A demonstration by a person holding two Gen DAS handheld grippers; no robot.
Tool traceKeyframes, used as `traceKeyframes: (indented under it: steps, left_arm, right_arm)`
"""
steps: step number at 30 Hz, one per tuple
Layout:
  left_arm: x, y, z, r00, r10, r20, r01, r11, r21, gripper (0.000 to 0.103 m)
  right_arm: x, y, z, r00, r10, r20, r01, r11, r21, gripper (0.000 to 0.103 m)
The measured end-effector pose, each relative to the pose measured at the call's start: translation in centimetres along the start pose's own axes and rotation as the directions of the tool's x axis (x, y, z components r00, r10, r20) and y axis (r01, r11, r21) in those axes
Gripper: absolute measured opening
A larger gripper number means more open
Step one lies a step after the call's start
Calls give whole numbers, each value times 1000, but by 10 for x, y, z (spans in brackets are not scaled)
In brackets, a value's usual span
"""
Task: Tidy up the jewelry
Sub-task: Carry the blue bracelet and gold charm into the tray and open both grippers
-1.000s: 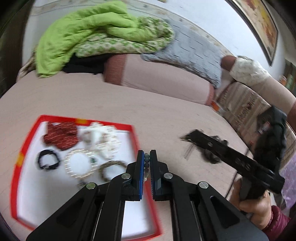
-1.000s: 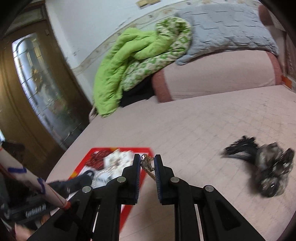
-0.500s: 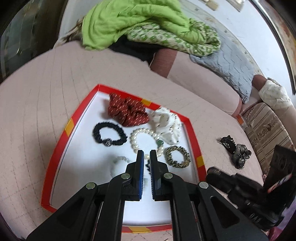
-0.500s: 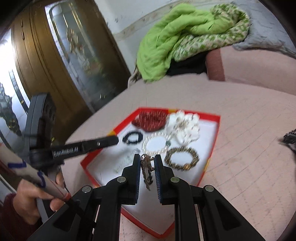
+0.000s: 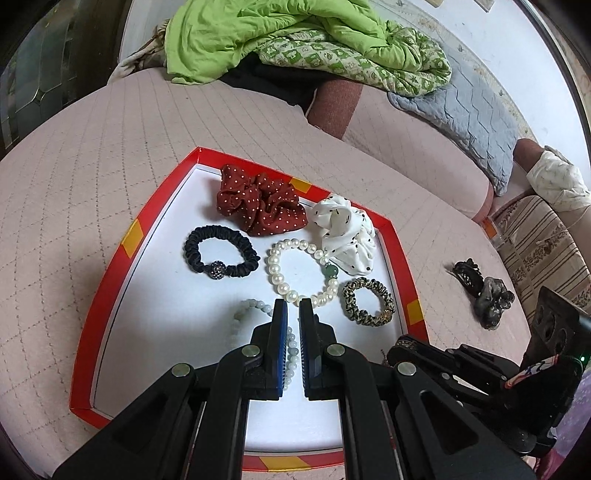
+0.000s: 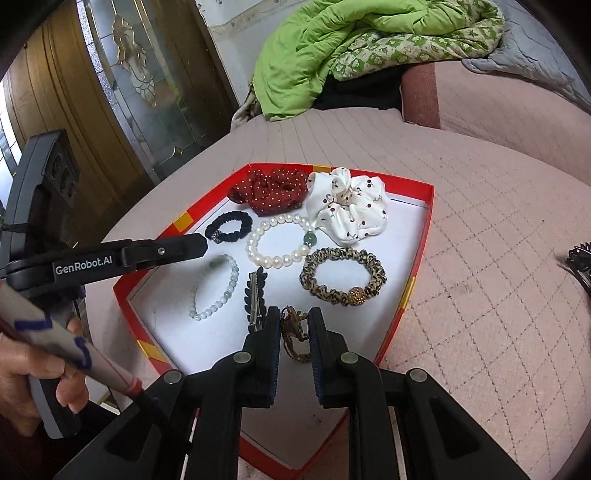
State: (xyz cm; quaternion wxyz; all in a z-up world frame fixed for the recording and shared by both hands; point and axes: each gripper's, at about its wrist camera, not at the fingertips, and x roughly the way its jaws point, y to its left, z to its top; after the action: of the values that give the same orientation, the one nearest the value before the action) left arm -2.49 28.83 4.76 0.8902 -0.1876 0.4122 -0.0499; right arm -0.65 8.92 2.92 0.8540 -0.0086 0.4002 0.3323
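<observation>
A red-rimmed white tray [image 5: 127,236] [image 6: 424,229] lies on the pink quilted bed. It holds a red dotted scrunchie [image 5: 258,203], a white scrunchie [image 6: 347,210], a black hair tie [image 5: 221,254], a pearl bracelet [image 6: 280,240], a leopard hair tie [image 6: 343,277], a pale bead bracelet [image 6: 218,288] and a black hair clip [image 6: 255,295]. My left gripper [image 5: 292,306] hovers over the tray, jaws narrowly apart and empty. My right gripper [image 6: 294,317] has its jaws apart around a gold brooch [image 6: 293,336] that lies on the tray.
A black and grey hair claw [image 5: 484,291] lies on the bed right of the tray. A green quilt [image 5: 295,33] and a grey pillow [image 5: 472,110] are piled at the back. A glass door [image 6: 147,74] stands to the left.
My right gripper's jaws have opened and the gold brooch now rests on the tray. Both grippers have come lower and closer over the tray. The left jaws have parted slightly.
</observation>
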Motion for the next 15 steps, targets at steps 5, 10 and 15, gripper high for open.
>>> traceKeyframes:
  steps: [5,10,15]
  left_arm:
    - [2,-5,0,1000,-9,-2,9,1000,10,6]
    - [2,-7,1,1000,-12,7,12,1000,8,6]
    - [1,-9,0,1000,-10,20,10,1000,12,6]
  right_arm:
    - [7,-3,1,1000,-15,-18,15,1000,11,17]
    - [4,-7,3,1000,4,-17,-3,999,34,23]
    - [-14,-15,8,998,27,52,-31,997,74,33]
